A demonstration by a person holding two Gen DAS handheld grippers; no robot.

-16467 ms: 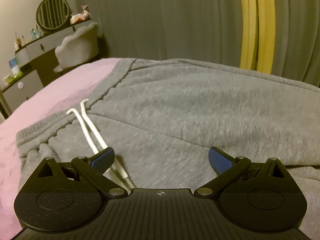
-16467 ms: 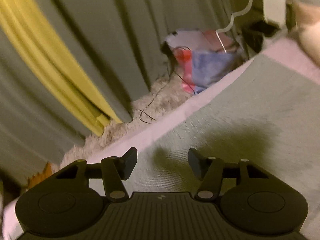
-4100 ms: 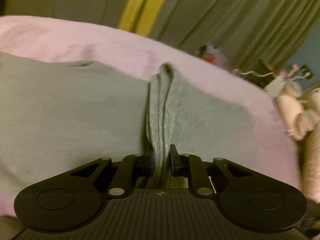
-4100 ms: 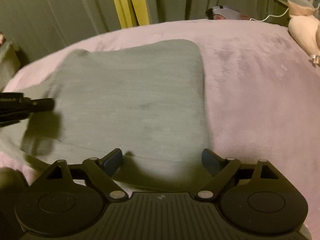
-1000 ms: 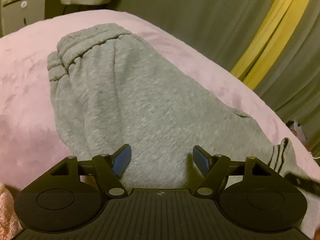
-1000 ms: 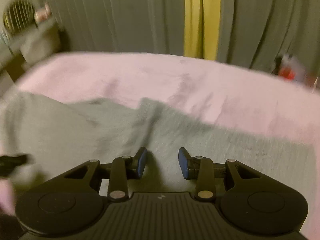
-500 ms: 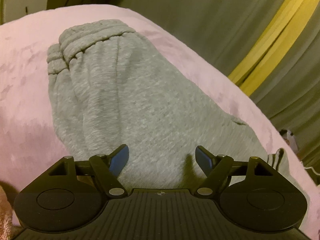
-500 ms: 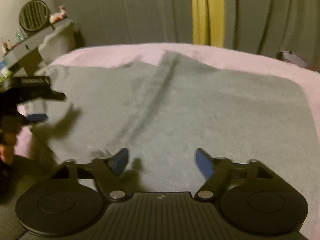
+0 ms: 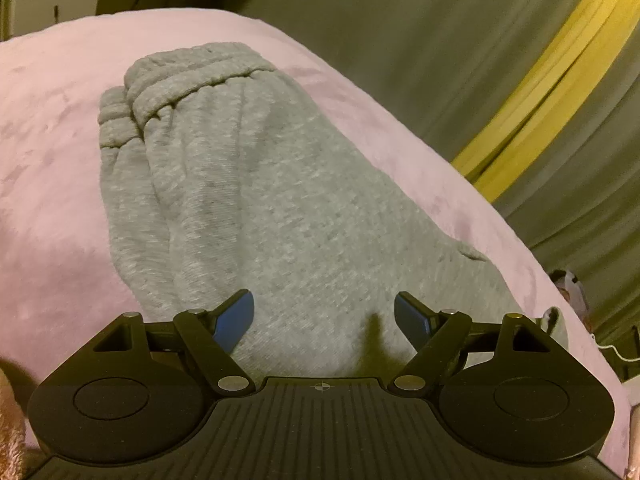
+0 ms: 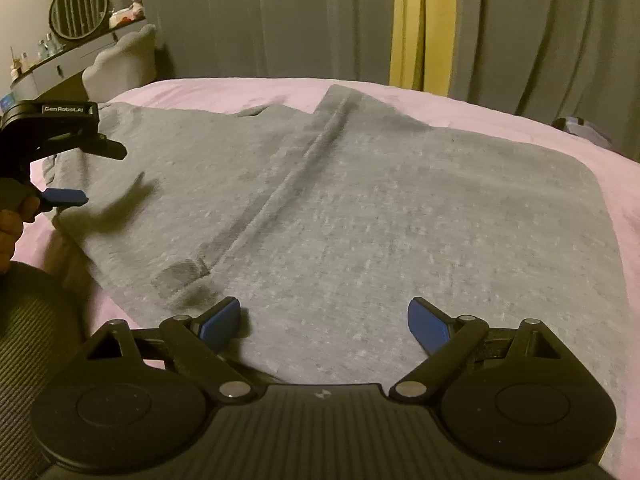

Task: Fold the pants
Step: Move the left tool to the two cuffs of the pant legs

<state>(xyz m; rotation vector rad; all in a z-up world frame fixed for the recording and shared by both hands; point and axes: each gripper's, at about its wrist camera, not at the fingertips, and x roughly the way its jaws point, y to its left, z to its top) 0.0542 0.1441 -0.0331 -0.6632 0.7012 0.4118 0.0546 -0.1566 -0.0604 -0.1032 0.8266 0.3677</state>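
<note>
Grey sweatpants [image 9: 280, 208] lie folded on a pink bed cover [image 9: 48, 168], with the ribbed waistband [image 9: 188, 76] at the far end. My left gripper [image 9: 324, 312] hovers over the near part of the cloth. Its jaws are opening and nothing is pinched between the blue pads. In the right wrist view the pants [image 10: 400, 220] are a broad flat panel with a folded-over leg edge [image 10: 288, 184] running across. My right gripper [image 10: 324, 316] is low over the near edge, its jaws opening with only flat cloth beneath. The left gripper [image 10: 105, 176] shows at the left edge, open.
Grey curtains with a yellow strip [image 10: 420, 20] hang behind the bed. At the far left stand a dresser with a round mirror [image 10: 78, 10] and a padded chair [image 10: 124, 60]. A person's hand [image 10: 10, 236] and dark ribbed clothing [image 10: 32, 340] are at the lower left.
The right gripper's jaws went from narrow to wide while it swung across over the folded pants, then it settled. The left gripper's jaws spread a little and it stayed nearly in place.
</note>
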